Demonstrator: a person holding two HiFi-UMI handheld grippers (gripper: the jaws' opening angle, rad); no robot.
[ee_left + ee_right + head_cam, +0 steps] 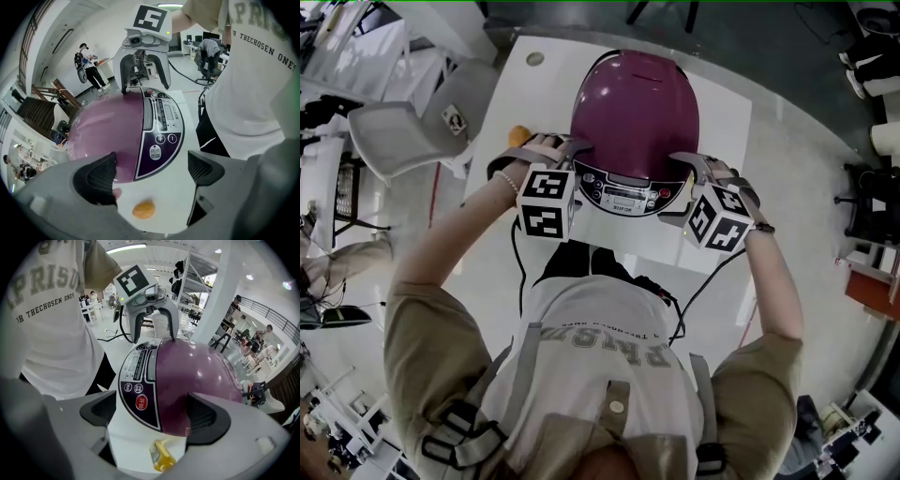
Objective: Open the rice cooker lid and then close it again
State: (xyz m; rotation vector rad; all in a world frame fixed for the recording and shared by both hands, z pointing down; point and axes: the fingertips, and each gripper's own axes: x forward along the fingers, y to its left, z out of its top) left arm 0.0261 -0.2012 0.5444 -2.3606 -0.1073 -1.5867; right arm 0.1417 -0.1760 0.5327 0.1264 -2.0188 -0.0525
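Two grippers, left gripper and right gripper, spread and empty, flank the shut rice cooker mid-table. I'd press its near-side release button squarely, then lift gently.

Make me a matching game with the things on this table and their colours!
Things:
1. rice cooker lid
2. little round blob on the table
3. small packet on the table
4. marker cube

Colours:
A. yellow
B. black and white
C. purple
D. orange

Pairs: 1-C, 2-D, 3-A, 4-B
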